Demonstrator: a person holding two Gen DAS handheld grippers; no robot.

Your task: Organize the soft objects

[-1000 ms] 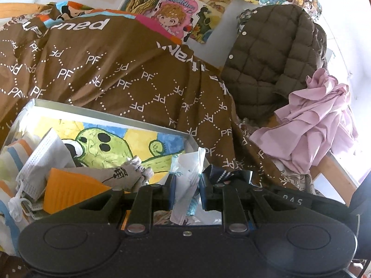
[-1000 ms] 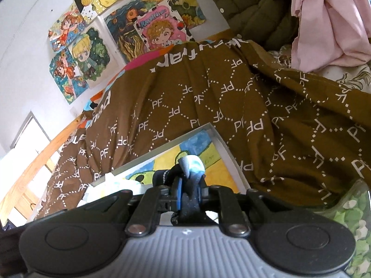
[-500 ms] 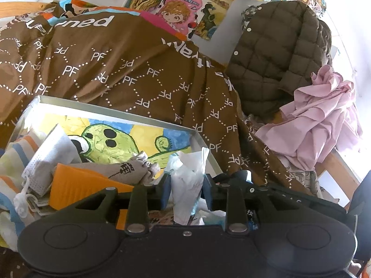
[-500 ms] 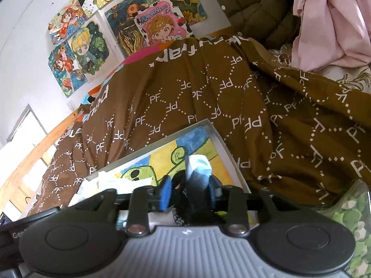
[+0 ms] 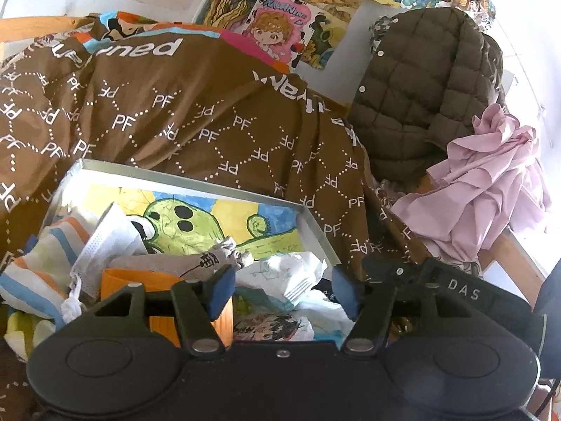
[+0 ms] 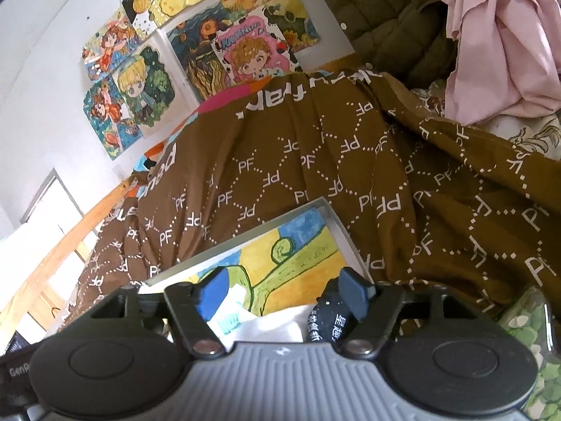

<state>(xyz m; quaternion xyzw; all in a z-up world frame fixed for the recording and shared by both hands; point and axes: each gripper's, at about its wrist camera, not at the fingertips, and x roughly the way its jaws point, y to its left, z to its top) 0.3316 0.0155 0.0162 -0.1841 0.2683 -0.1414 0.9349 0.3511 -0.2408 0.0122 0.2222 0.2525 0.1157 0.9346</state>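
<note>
A shallow grey tray (image 5: 196, 179) with a cactus drawing on its floor lies on a brown bedspread. My left gripper (image 5: 282, 289) is open above its near right part, over a crumpled white plastic bag (image 5: 294, 277). In the tray also lie a grey sock (image 5: 196, 263), an orange cloth (image 5: 154, 280), a white face mask (image 5: 105, 242) and a striped cloth (image 5: 45, 263). My right gripper (image 6: 282, 293) is open over the tray's right corner (image 6: 326, 210). A black sock (image 6: 328, 321) with white lettering lies just under its right finger.
The brown PF-patterned bedspread (image 5: 210, 122) covers the bed around the tray. An olive quilted jacket (image 5: 420, 87) and a pink garment (image 5: 491, 193) lie at the right. A green-patterned item (image 6: 533, 351) sits at the right edge of the right wrist view. Drawings (image 6: 245, 49) hang on the wall.
Both grippers have opened. The left has let go of the white plastic bag and the right has let go of the black sock; both items now lie in the tray.
</note>
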